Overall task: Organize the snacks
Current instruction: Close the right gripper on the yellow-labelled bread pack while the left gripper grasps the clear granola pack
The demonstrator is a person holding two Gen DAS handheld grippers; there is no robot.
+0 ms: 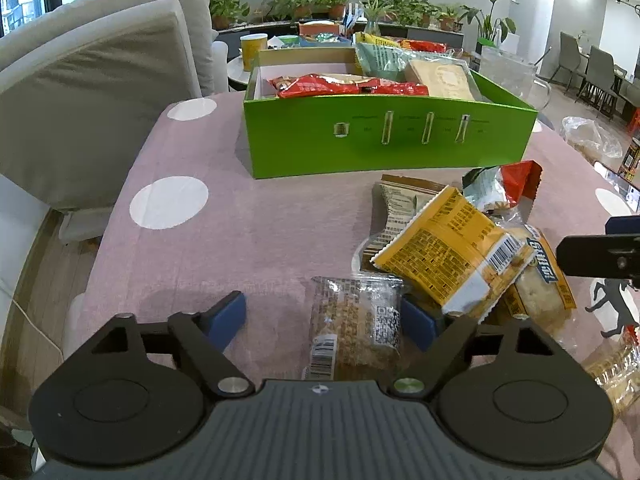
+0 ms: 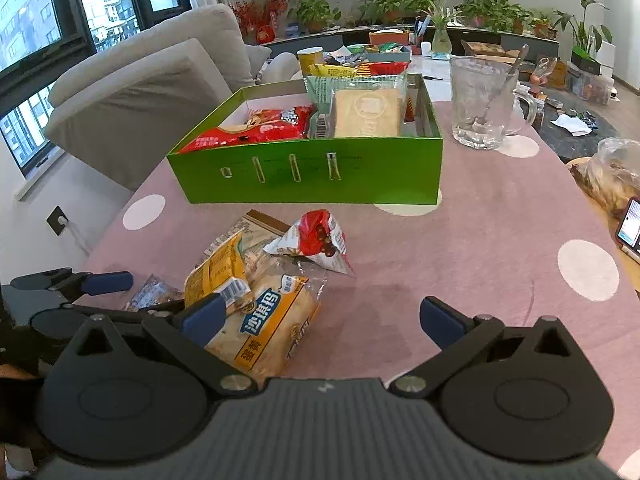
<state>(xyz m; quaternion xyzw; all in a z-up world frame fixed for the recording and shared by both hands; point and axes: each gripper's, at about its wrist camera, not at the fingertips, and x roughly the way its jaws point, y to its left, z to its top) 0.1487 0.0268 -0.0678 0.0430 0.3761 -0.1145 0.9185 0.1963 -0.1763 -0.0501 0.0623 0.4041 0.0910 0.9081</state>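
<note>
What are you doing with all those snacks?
A person is tidying snack packets into the green box on the pink dotted tablecloth, using a gripper in each hand. The left gripper has a clear-wrapped cereal bar between its fingers, though the left blue pad is not yet touching it. The right gripper is open over the yellow bread packet, one finger resting on it. The box already holds a red packet and a pale biscuit pack. More snacks wait in a pile.
</note>
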